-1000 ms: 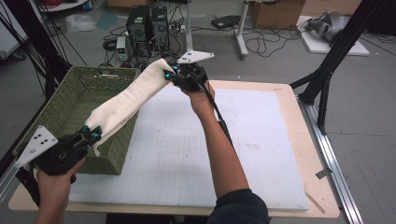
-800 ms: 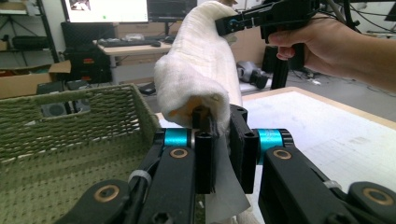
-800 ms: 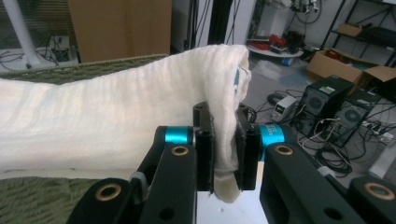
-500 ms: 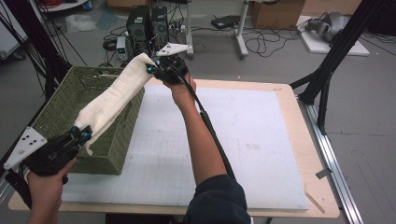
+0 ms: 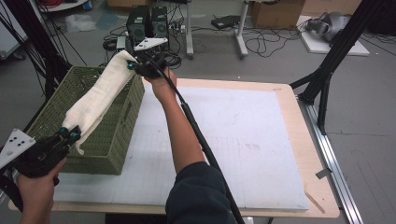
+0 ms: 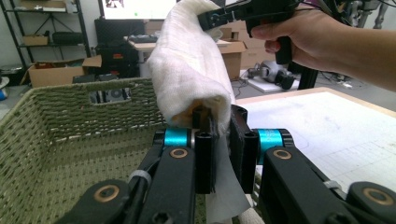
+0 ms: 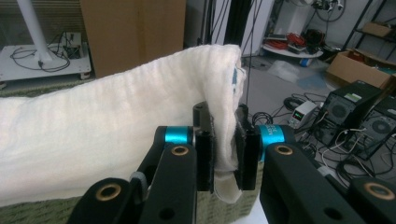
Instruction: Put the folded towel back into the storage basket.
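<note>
I have the white cloth (image 5: 100, 95) stretched between both grippers, hanging in the air above the green woven basket (image 5: 112, 140) that sits on the left side of the table (image 5: 308, 154). My left gripper (image 5: 70, 135) is clamped on the near end of the cloth, low at the basket's front corner; in the left gripper view (image 6: 219, 140) the fabric is pinched between the two black jaws, with a flap hanging below them and the rest rolling up and away over the basket's inside. My right gripper (image 5: 133, 65) is clamped on the far end, raised past the basket's back corner; in the right gripper view (image 7: 226, 144) a fold of the cloth is squeezed between the jaws and the fabric drapes off to the left. The cloth sags slightly along its length and slopes down from the right gripper to the left one. The white mat (image 5: 243, 135) beside the basket is bare.
</note>
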